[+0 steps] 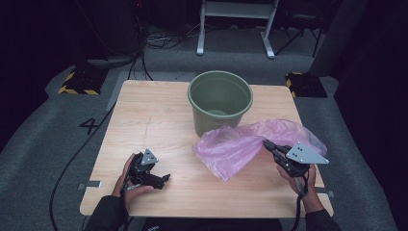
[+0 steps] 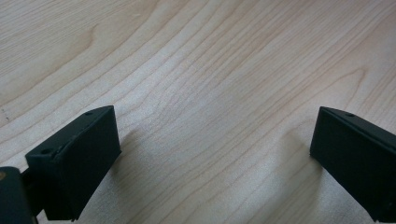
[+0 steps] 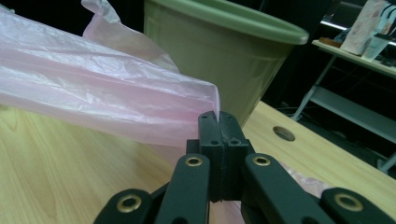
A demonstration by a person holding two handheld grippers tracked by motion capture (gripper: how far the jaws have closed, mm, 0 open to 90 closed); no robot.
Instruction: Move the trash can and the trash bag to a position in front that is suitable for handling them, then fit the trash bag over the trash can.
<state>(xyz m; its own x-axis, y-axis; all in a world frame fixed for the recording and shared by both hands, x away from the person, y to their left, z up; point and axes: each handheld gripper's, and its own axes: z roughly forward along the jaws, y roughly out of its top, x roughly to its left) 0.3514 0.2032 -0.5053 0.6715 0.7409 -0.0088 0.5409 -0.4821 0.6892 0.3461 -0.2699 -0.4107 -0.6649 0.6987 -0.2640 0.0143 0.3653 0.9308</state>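
Left gripper (image 1: 161, 179), lower left: jaws wide, empty. Right gripper (image 1: 267, 145) — clamped on pink bag (image 1: 240, 144), centre-right beside green bucket (image 1: 220, 98). Risk, I judge: thin film tears or slips if I tug.

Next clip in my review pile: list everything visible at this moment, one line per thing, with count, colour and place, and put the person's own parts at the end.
Table: one, light wood; centre of the high view, on grey carpet.
Bucket: one, green, upright, looks empty; far middle of the table.
Plastic bag: one, thin pink, crumpled; right of centre, in front of the bucket, an edge pinched by the right gripper.
Floor blocks: two, black with yellow stripes; beyond the table's far corners.
Metal frame: one, white; on the floor behind the table.
Left gripper: one, black, jaws wide apart over bare wood; near left of the table.
Right gripper: one, black, jaws closed on the bag; near right.
Hands: two, each holding a gripper.
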